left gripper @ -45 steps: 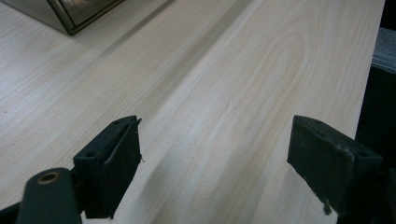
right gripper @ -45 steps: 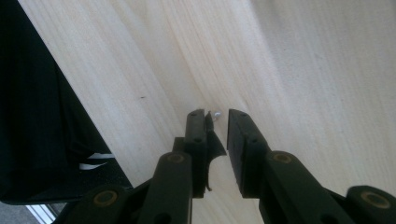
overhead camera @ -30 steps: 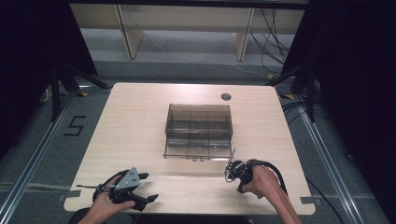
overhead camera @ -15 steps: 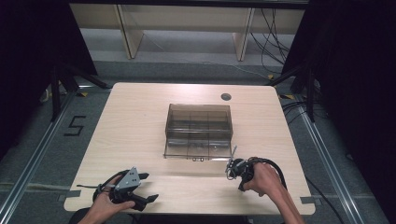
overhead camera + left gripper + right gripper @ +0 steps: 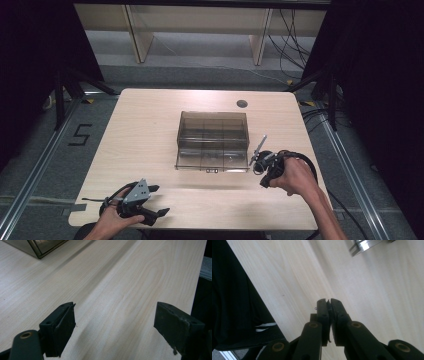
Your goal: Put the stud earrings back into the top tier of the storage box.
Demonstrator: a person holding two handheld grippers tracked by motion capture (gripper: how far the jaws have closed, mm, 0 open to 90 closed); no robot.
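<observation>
On the counter, beside the right front corner of the smoky clear box, the right gripper is closed tight on nothing.

Near the front left edge of the counter the left gripper rests with its jaws wide apart and nothing between them; in its own view only bare wood lies ahead and a corner of the box is far off. The box stands in the middle of the counter, with inner walls that divide it into compartments, and as far as I can see they hold nothing. To work on the box well, I think the right gripper should open before it approaches, come slowly to the front rim where the small label sits, and avoid pushing the light box.
</observation>
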